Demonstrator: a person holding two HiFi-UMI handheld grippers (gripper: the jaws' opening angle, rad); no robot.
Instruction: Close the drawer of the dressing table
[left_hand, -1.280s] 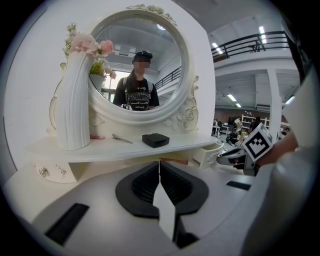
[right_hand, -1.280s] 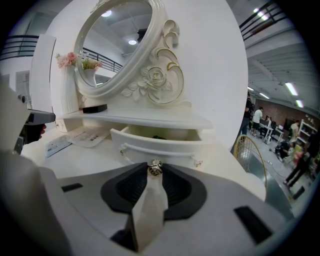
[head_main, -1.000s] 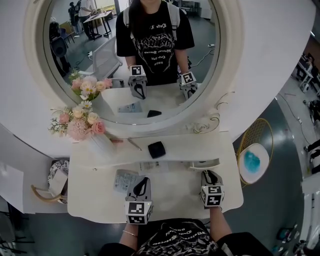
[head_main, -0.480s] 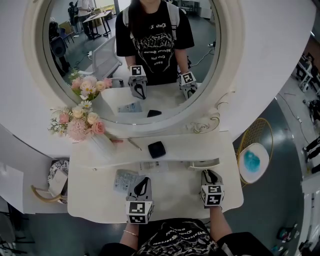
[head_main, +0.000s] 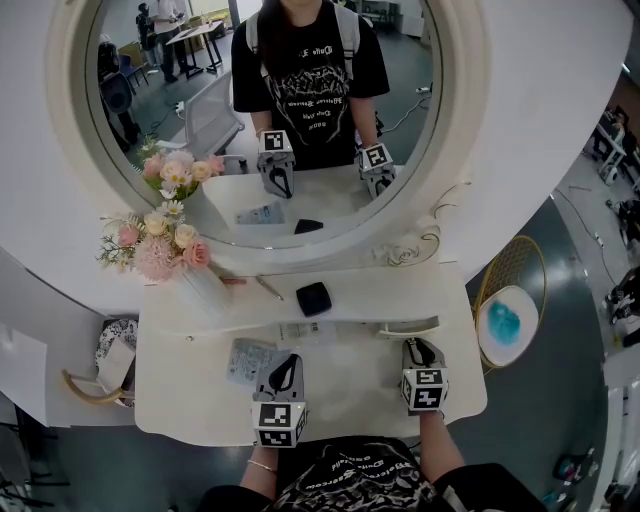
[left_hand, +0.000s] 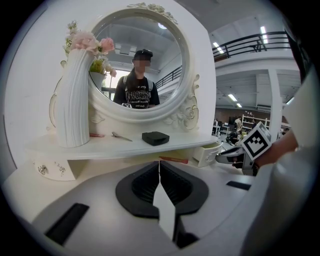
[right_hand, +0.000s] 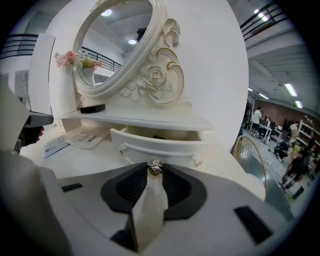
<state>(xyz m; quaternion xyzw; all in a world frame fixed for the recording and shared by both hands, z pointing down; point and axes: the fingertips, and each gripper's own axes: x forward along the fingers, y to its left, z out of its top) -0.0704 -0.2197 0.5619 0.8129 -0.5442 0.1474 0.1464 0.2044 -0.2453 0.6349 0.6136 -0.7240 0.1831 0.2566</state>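
As it stands ajar, drawer (right_hand: 150, 144): dark item (right_hand: 159, 136) inside
Right claw (right_hand: 155, 174): clamped on knob (right_hand: 155, 168)
Left claw (left_hand: 159, 167): pressed together, empty
Vase (left_hand: 74, 100): pink flowers (left_hand: 87, 41)

Cream-white dressing table (head_main: 340, 390) and drawer (right_hand: 135, 141) sit under gold-edged scrollwork (right_hand: 159, 75). Pink-and-cream flowers (head_main: 160, 245) fill a ribbed white vase (left_hand: 74, 100). The small case (head_main: 313, 298) is black.

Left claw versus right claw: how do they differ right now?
The left claw is shut on nothing; the right claw is shut on the knob of the pulled-out drawer. The left claw hangs over the tabletop, apart from the drawer; the right claw touches it. Both point toward the mirror.
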